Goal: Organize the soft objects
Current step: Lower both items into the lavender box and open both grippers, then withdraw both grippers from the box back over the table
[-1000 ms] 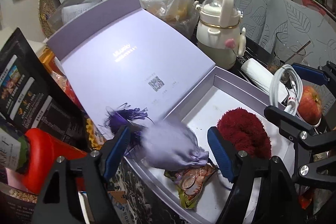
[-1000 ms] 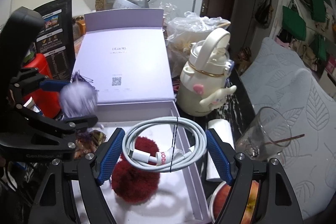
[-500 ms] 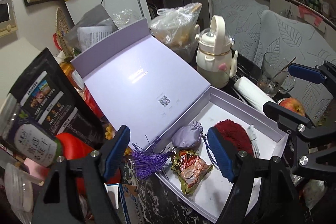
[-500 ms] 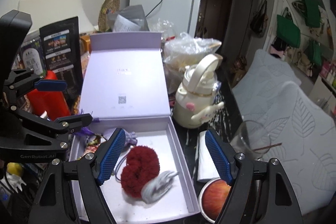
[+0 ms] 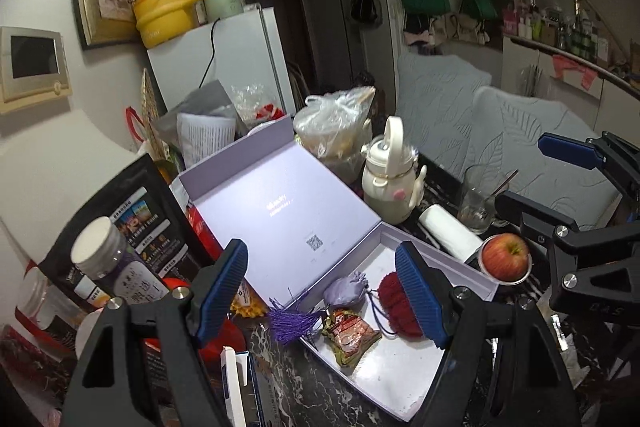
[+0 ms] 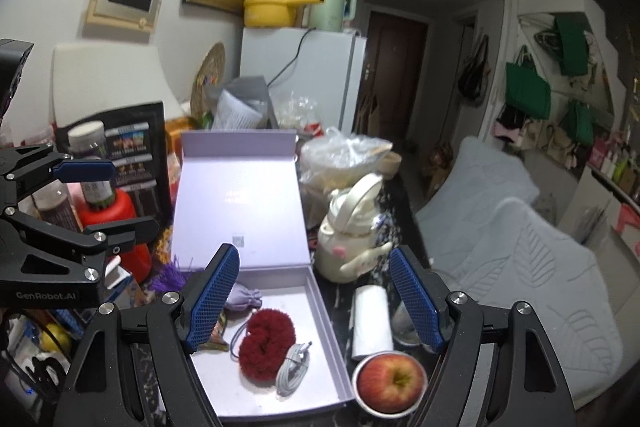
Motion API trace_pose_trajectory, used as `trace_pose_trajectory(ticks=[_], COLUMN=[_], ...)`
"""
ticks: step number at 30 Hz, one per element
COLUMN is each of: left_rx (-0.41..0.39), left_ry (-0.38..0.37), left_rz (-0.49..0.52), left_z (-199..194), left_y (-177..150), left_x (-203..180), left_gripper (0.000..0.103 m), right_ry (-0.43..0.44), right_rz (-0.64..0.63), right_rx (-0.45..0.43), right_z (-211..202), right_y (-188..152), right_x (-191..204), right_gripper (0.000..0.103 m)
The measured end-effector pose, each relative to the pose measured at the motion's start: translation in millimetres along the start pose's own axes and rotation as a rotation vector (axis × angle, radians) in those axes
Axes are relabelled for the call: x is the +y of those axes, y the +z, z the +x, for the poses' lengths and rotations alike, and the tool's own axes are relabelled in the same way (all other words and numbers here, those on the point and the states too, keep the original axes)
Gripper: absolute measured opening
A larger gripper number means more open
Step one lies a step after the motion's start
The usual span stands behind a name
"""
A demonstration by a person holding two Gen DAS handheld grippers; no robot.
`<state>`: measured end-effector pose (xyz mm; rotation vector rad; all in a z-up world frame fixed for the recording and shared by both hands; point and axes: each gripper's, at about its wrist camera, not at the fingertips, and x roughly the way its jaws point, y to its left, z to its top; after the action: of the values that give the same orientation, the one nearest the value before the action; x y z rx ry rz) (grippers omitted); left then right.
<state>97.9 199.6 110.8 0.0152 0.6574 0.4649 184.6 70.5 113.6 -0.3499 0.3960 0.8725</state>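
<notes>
An open lavender gift box (image 5: 448, 377) (image 6: 320, 311) lies on the dark marble table, lid leaning back. Inside lie a lilac drawstring pouch (image 5: 346, 289) (image 6: 243, 298) with its purple tassel (image 5: 292, 319) over the box's edge, a snack packet (image 5: 350, 333), a red fluffy heart (image 5: 394, 303) (image 6: 266, 345) and a coiled white cable (image 6: 294, 367). My left gripper (image 5: 324, 295) is open and empty, held high above the box. My right gripper (image 6: 314, 301) is open and empty, also high above it.
A cream kettle-shaped bottle (image 6: 352, 227), a white paper roll (image 6: 370, 321), a glass (image 5: 476, 203) and an apple in a bowl (image 6: 390, 381) stand right of the box. A black bag (image 5: 132, 223), jar and red bottle (image 6: 116, 223) crowd the left.
Both grippers let go: the pouch and the cable dropped into the box. Both grippers then rose and pulled back, open and empty.
</notes>
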Motion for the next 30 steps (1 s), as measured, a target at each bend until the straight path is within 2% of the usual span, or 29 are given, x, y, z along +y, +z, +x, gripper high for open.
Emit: trace_pose_trajectory(ticks=[9, 20, 27, 30], left_rx=[-0.088, -0.165, -0.150, -0.140], left_ry=[-0.026, -0.109, -0.156, -0.189], left_rz=[-0.003, 0.045, 0.087, 0.073], left_z=[-54.8, -105.4, -122.1, -128.2], left_y=[2.1, -22.3, -52.9, -66.5], left_x=[-9.0, -35.9, -54.8, -59.1], left_gripper=[0.076, 0.077, 0.077, 0.077], right_ry=[-0.035, -0.042, -0.047, -0.038], right_rz=[0.000, 0.024, 0.030, 0.046], right_rx=[-0.056, -0.075, -0.083, -0.075], right_z=[-63.2, -126.5, -159.4, -171.7], right_y=[3.2, -24.8, -52.6, -70.2], right_x=[-3.4, 0.1, 5.4, 8.0], right_gripper=[0.079, 0.084, 0.087, 0.087])
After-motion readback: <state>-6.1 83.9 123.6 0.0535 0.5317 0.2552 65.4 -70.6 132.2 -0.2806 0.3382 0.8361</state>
